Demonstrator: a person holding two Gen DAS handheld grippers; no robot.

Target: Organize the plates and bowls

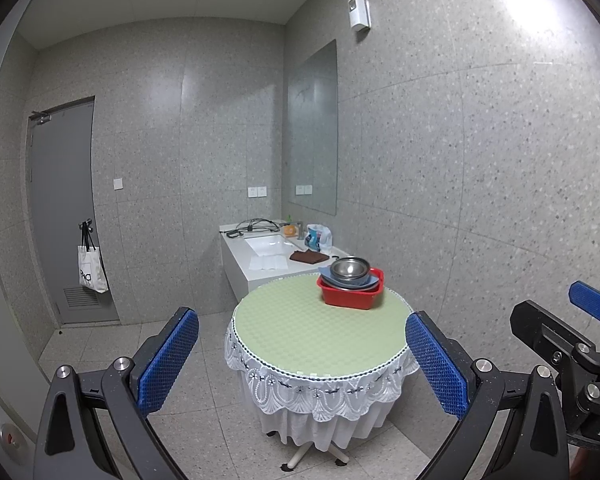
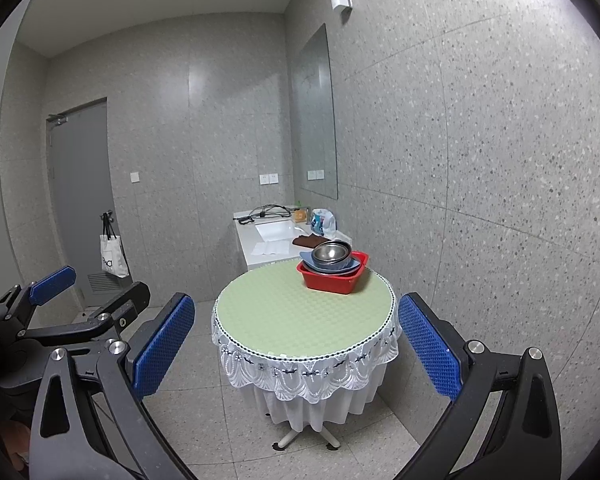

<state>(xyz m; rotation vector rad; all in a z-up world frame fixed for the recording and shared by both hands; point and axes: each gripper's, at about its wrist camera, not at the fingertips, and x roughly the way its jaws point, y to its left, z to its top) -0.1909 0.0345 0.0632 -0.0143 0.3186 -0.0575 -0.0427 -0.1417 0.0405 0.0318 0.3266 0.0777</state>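
Left gripper [image 1: 302, 364]: you've got it up in the air, short of the table, jaws spread wide, nothing between the blue pads.
Right gripper [image 2: 296, 346]: same deal, jaws wide apart and empty, hanging just beside the left one, so each shows up at the edge of the other's view.
Table [image 1: 300, 332]: round, pale green top with a white lace skirt, sitting ahead of both your grippers.
Red basin [image 1: 352, 294]: parked at the far right edge of the table, well away from you.
Dishes: a steel bowl [image 1: 350, 267] sits on top, nested in more bowls on a blue plate [image 1: 374, 282], all piled inside the basin. Can't tell how many pieces are under there.
Behind the table: white sink counter [image 1: 260, 258] against the wall with a brown cloth [image 1: 308, 257] on it.
Door [image 1: 64, 208]: grey, far left, white tote bag [image 1: 92, 268] hanging off the handle.
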